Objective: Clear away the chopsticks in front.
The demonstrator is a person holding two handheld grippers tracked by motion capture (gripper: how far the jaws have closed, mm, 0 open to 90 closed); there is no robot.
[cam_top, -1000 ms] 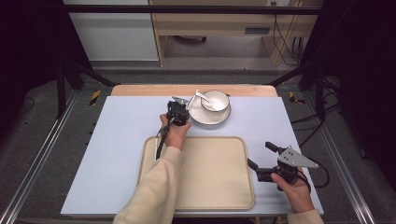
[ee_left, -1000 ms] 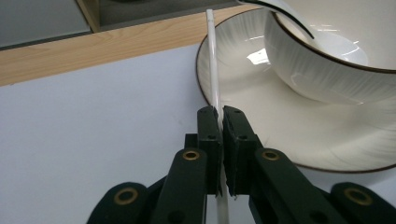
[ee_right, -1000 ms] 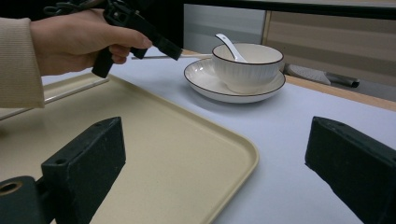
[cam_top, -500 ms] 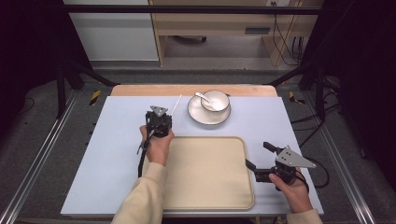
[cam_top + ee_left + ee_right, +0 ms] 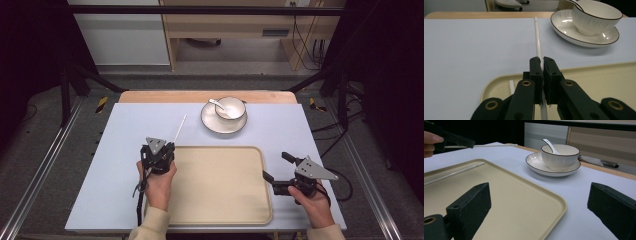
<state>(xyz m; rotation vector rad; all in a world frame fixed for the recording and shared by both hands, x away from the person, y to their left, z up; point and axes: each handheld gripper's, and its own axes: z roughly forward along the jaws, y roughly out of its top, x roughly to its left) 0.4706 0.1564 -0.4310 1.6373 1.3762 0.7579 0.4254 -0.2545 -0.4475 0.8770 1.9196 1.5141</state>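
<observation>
Chopstick one (image 5: 538,42), a thin white rod, is sitting clamped between the closed jaws of our left gripper (image 5: 541,63), which is hovering over the tray's (image 5: 220,210) far left corner. Its free end is pointing away from the tray, out over the pale blue table (image 5: 100,150) and toward the plate (image 5: 564,30). A second white chopstick (image 5: 454,173) is lying inside the tray, along its left edge, just below the held one. We are keeping the right gripper (image 5: 278,167) beside the tray's right edge with its jaws spread wide and gripping nothing. Beyond the tray's far edge, the plate is carrying a white bowl (image 5: 231,107), and a white spoon (image 5: 217,104) is resting in that bowl with its handle leaning toward the left.
</observation>
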